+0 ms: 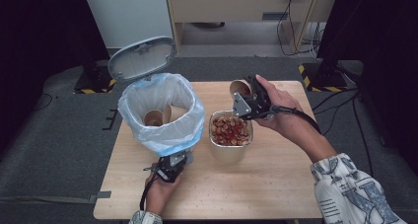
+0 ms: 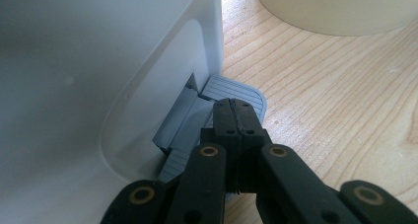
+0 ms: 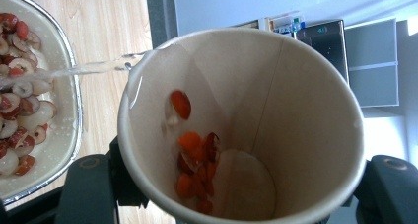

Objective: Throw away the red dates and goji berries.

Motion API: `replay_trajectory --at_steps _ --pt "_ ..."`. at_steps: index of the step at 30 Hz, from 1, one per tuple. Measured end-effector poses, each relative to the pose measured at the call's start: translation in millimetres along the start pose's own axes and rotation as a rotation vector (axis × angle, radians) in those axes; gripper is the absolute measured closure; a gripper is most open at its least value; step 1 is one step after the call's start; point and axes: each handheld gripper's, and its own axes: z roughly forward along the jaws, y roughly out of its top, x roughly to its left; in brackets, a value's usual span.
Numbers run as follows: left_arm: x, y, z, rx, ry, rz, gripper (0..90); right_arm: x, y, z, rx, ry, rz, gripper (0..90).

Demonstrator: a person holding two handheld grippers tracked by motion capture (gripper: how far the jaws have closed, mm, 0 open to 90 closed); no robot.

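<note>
Mid-pour. Right gripper clamped around a paper cup, fingers spread to the cup's width, tilted over the foil tray at mid-tabletop. Thin stream of liquid running off the rim into the tray, already heaped with sliced red fruit. A few red slices clinging inside the cup, so emptying not quite done. Left gripper fully closed, empty, pressing down on the grey pedal of the white bin; lid up, discarded cups inside. Probably left: drain, then drop the cup in.
</note>
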Motion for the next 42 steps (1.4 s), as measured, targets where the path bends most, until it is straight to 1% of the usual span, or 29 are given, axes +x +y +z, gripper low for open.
replay_trajectory --at_steps 10,11,13,19,24,27,32,36,38,41,42 --pt "-0.1 0.0 0.0 -0.001 0.001 -0.001 90.0 -2.4 -2.7 0.7 -0.002 0.007 0.036 31.4" --pt "-0.1 0.0 0.0 -0.001 0.001 -0.001 90.0 -3.8 -2.9 0.5 -0.002 0.006 0.025 31.4" --pt "-0.1 0.0 -0.1 0.0 0.001 -0.001 90.0 -4.6 -3.0 0.4 -0.005 0.003 0.032 31.5" --pt "0.1 -0.1 0.1 -0.001 0.0 -0.001 90.0 -10.6 -4.3 -0.8 -0.007 -0.003 0.024 31.5" --pt "0.0 -0.1 0.1 -0.001 0.0 0.001 90.0 -14.5 -6.3 -2.0 -0.019 -0.005 0.038 31.5" --pt "0.0 -0.1 0.1 -0.001 0.0 0.0 90.0 -16.9 -8.6 -2.7 -0.03 -0.002 0.058 31.6" --pt "-0.2 0.0 0.0 0.0 0.001 0.002 90.0 -20.4 -9.6 -5.2 -0.031 -0.01 0.057 31.6" --pt "-0.1 0.0 0.1 -0.001 0.001 0.003 90.0 -21.8 -7.3 -7.2 -0.028 -0.014 0.033 31.7" --pt "0.0 0.0 0.1 0.0 0.0 0.002 90.0 -21.9 -5.1 -8.1 -0.017 -0.026 -0.004 31.6" --pt "-0.1 0.0 0.0 0.0 0.0 0.003 90.0 -19.9 0.0 -9.8 0.009 -0.058 -0.101 31.7" --pt "0.0 0.0 0.2 -0.002 -0.001 0.002 90.0 -18.7 2.0 -10.6 0.013 -0.065 -0.126 31.7"
